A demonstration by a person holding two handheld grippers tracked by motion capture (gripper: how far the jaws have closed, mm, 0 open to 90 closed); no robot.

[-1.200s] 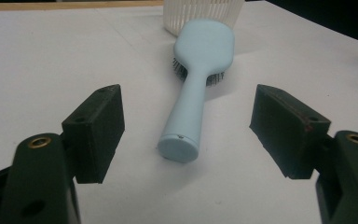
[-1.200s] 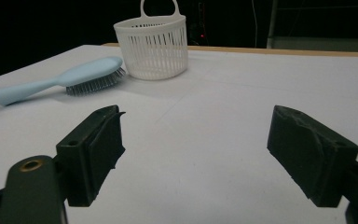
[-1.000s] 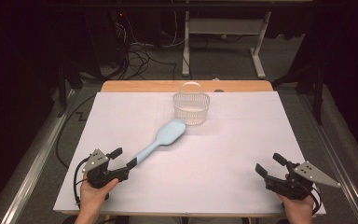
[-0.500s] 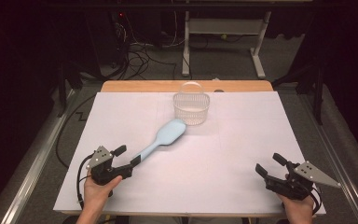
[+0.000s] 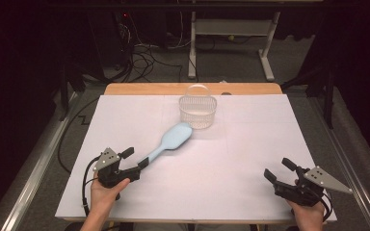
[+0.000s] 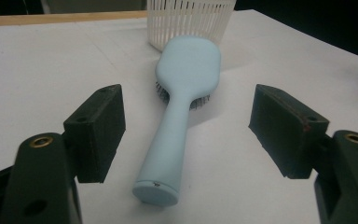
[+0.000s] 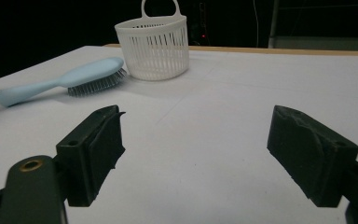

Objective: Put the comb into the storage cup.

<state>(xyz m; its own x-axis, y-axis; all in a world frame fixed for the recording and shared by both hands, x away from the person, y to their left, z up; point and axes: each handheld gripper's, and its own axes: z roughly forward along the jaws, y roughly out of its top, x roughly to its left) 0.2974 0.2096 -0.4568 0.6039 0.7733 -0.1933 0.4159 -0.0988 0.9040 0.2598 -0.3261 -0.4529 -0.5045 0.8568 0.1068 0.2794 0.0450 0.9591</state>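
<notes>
On the white table cover (image 5: pixel 231 159), the light blue hairbrush (image 5: pixel 170 142) lies bristles down, its head just beside the white slatted basket (image 5: pixel 198 110) and its handle slanting back toward the near-left corner. Brush and basket lie where they lay a second ago. What differs is the left gripper (image 5: pixel 136 160): it has crept a little forward and toward the handle, so that the butt of the handle now sits between its jaws. In the left gripper view the brush (image 6: pixel 179 116) runs straight up the middle, with the jaws spread wide on either side and clear white cover between each pad and the handle; the pads do not press on it, and nothing is gripped. The basket (image 6: pixel 191 23) stands just past the brush head there. The right gripper (image 5: pixel 280 170) rests at the near-right corner as before, well apart from the brush, its jaws wide apart over bare cover and holding nothing.
</notes>
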